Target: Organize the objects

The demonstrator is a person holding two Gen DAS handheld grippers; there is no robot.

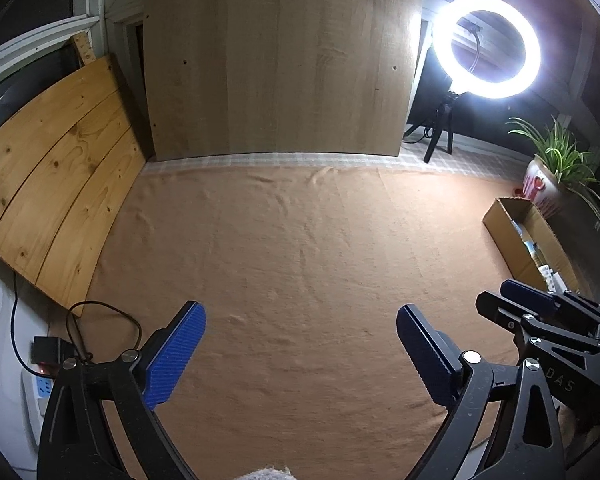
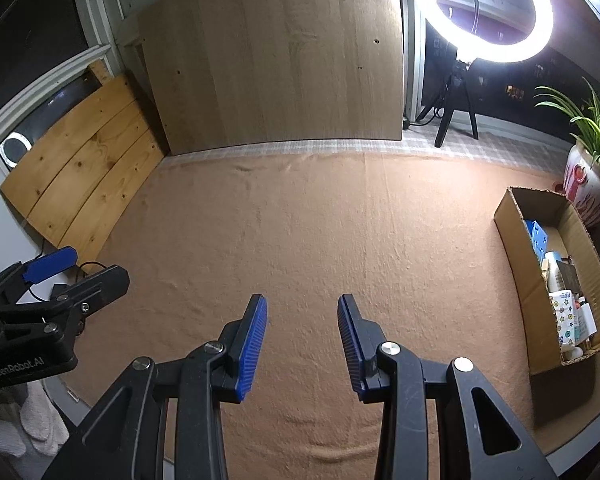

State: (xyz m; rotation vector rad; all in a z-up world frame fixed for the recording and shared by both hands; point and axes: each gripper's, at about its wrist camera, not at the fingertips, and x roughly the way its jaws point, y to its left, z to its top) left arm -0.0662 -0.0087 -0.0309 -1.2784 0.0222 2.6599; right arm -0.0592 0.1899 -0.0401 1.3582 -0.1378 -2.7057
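An open cardboard box (image 2: 516,240) stands at the right edge of the brown cloth (image 2: 300,220). It holds a blue box (image 2: 538,236) and several small packets. The box (image 1: 504,232) also shows at the right in the left wrist view. My left gripper (image 1: 300,312) is open wide over bare cloth, with nothing between its blue pads. My right gripper (image 2: 302,300) is open with a narrower gap, also with nothing in it. Each gripper shows in the other's view: the right gripper (image 1: 504,298) beside the box, the left gripper (image 2: 100,264) at the cloth's left edge.
A lit ring light (image 2: 540,36) on a tripod stands at the back right, beside a potted plant (image 2: 584,188). A tall wooden panel (image 2: 268,60) leans at the back and pine boards (image 2: 84,172) at the left. A power strip (image 1: 40,388) and cables lie at the near left.
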